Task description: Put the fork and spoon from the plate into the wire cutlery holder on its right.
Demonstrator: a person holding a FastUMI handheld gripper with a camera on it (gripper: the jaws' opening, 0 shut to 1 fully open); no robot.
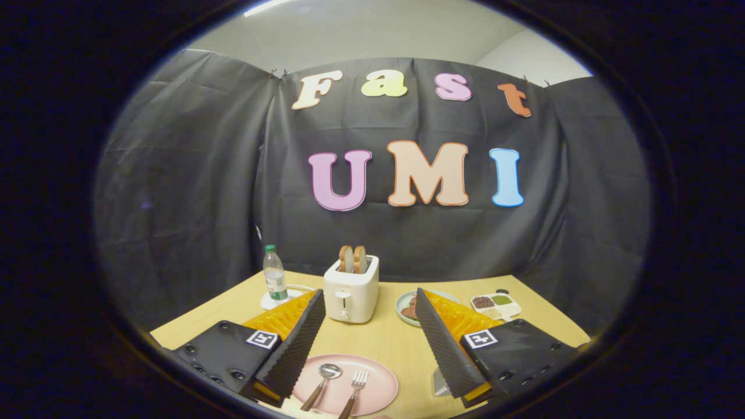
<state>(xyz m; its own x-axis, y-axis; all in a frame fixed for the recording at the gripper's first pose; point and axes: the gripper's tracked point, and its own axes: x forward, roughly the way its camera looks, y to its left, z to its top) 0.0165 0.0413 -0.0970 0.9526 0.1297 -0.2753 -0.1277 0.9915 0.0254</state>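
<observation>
A: Gripper [371, 340]?
B: Fingers spread wide, holding nothing, raised above the wooden table [384, 337].
A: Task items?
B: Pink plate [372, 401], near, between the fingers; on it a spoon [322, 385] left, a fork [353, 391] right, both brown-handled. Wire cutlery holder [440, 383] right of the plate, mostly hidden by the right finger.
A: Far side?
B: White toaster [351, 289] with bread; water bottle [274, 273] left; dish of food [407, 307], divided tray [496, 305] right.

Gripper [369, 343] fingers spread above plate [378, 384] holding spoon [323, 377], fork [355, 389]; holder seemingly right.
</observation>
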